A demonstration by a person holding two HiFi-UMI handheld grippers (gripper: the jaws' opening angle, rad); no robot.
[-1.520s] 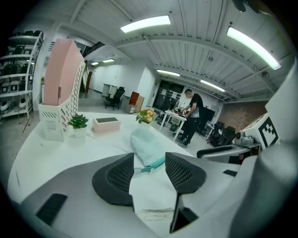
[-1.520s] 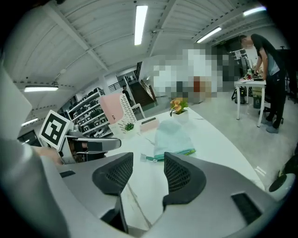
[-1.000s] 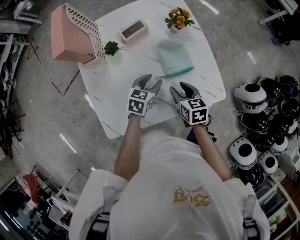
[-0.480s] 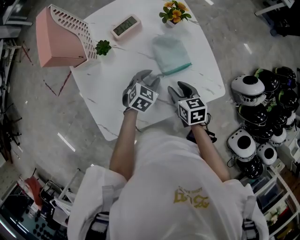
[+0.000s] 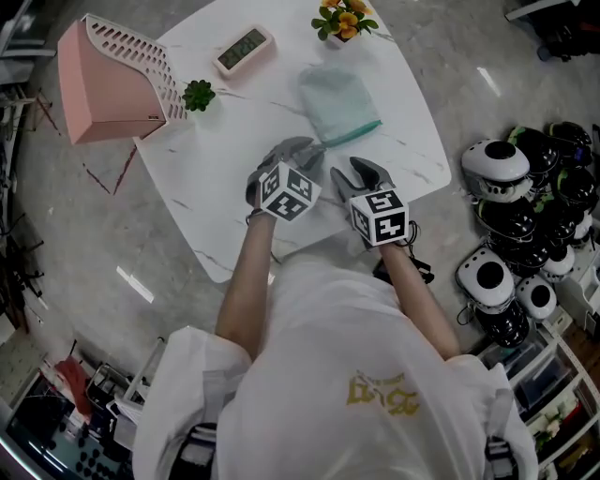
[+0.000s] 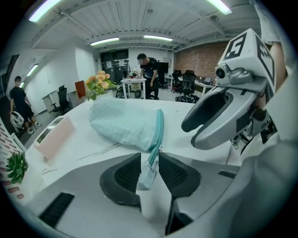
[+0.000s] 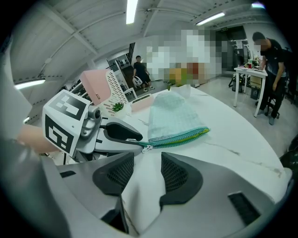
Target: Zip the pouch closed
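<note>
A mint-green pouch (image 5: 337,103) lies on the white marble table (image 5: 216,178), its teal zipper (image 6: 158,128) along the near edge. My left gripper (image 5: 314,148) is at the zipper's near end. In the left gripper view the zipper's fabric end tab (image 6: 146,175) stands between the left gripper's (image 6: 149,162) pads; its jaws are closing and a gap still shows on one side. The right gripper view shows the silver zipper pull (image 7: 146,148) just beyond the left gripper (image 7: 139,142). My right gripper (image 5: 349,173) hovers open beside it, nothing between its pads (image 7: 179,174).
A pink file rack (image 5: 112,80), a small green plant (image 5: 197,94), a digital clock (image 5: 242,49) and a flower pot (image 5: 339,17) stand at the table's far side. Helmets (image 5: 525,234) crowd the floor to the right. People stand far off in the room.
My left gripper has rolled and dropped toward the pouch's near zipper end, and its jaws have narrowed around the tab. The right gripper has stayed put.
</note>
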